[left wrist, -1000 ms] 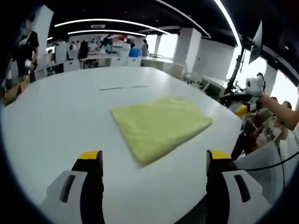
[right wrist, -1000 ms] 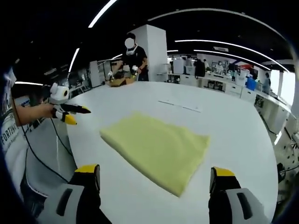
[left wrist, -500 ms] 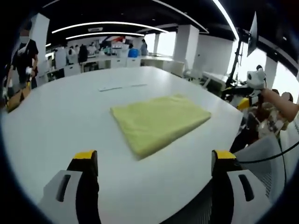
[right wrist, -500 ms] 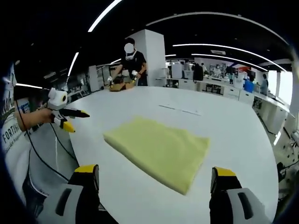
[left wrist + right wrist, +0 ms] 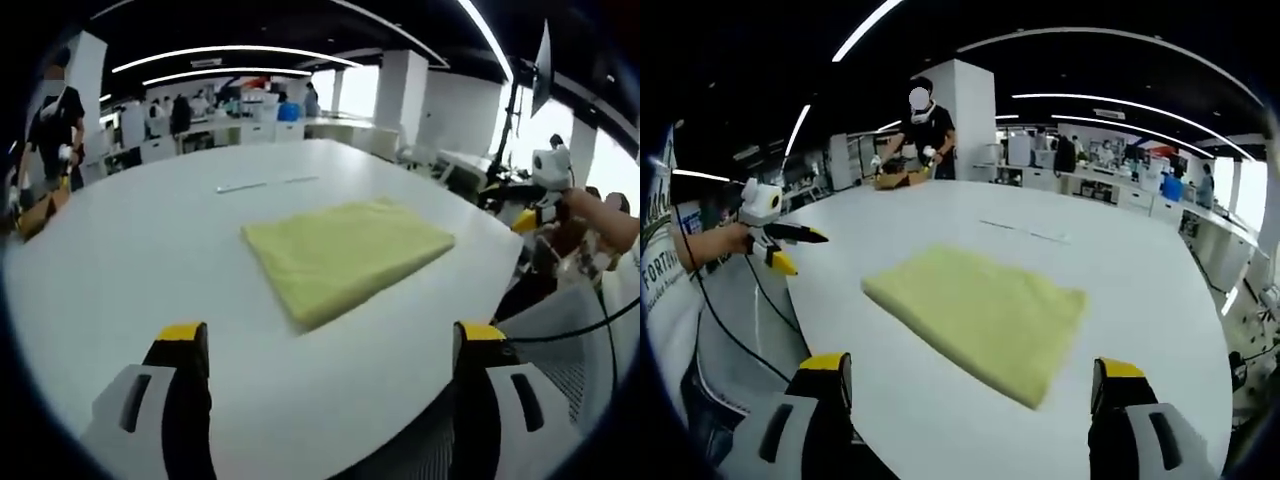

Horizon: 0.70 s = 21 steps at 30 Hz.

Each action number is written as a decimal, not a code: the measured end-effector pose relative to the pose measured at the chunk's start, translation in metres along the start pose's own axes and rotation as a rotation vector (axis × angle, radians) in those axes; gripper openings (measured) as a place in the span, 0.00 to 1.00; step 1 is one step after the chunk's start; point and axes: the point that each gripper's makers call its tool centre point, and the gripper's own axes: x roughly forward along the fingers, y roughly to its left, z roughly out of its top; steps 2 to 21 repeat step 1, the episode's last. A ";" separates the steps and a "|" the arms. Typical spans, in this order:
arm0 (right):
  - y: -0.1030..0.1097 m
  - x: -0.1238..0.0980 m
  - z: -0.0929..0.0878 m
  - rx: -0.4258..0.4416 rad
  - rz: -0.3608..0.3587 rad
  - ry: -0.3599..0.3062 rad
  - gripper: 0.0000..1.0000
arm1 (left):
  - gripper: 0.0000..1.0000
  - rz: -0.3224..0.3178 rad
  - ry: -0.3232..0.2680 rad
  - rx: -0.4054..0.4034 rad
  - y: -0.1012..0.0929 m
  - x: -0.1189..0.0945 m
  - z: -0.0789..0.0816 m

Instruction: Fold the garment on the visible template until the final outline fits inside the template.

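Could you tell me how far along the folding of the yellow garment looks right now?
Done: the garment lies on the table as a flat, compact rectangle. In hand: nothing; the left gripper and right gripper hang open, back from it. Left: I can't make out a template outline, so the fit is unconfirmed.
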 end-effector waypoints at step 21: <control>0.002 0.000 0.000 0.000 0.002 0.000 0.99 | 0.98 0.004 -0.003 -0.007 0.001 -0.001 -0.001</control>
